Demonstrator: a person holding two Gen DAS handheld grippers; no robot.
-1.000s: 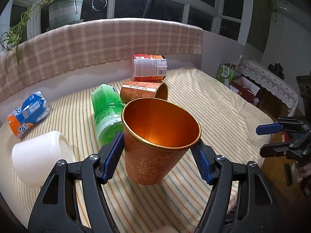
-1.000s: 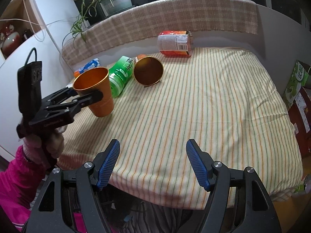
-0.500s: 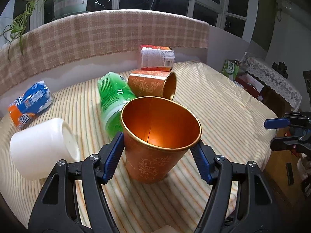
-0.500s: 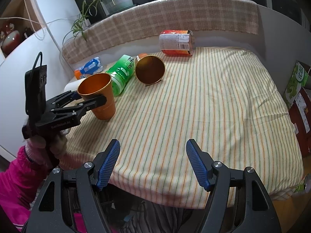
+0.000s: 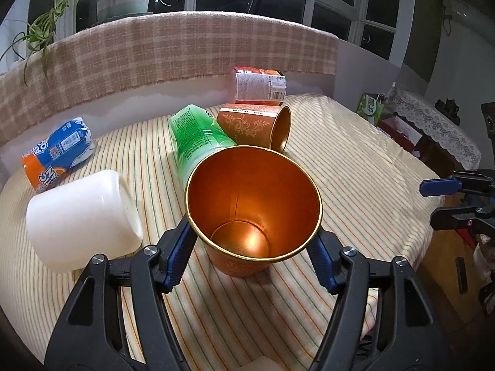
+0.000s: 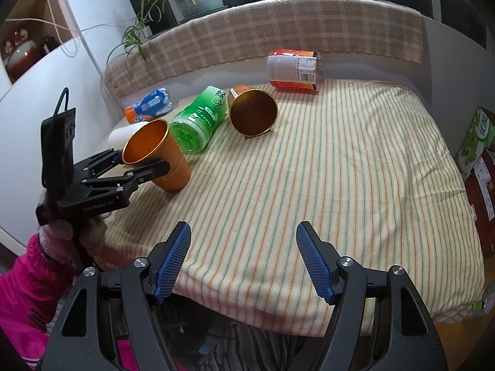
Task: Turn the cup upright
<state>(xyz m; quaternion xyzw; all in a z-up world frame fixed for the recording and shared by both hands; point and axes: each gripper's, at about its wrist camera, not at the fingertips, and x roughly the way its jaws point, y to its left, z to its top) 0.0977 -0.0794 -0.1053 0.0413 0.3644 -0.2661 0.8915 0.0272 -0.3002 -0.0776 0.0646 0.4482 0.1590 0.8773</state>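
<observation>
Left wrist view: yellow striped tablecloth (image 5: 355, 167) under a checked-fabric ledge; my left claw (image 5: 252, 256) has both blue pads against the rim of the orange metal cup with gold lip (image 5: 252, 213), mouth up, base on the cloth, with a white plastic tub (image 5: 80, 219) on its side to the left and a green bottle (image 5: 198, 136) plus a second orange cup (image 5: 256, 125) lying behind. Right wrist view: same cloth (image 6: 340, 185); my right claw (image 6: 244, 261) is spread wide over the near edge, gripping nothing, well apart from the cup (image 6: 161, 154), which tilts slightly in the left claw (image 6: 136, 164).
</observation>
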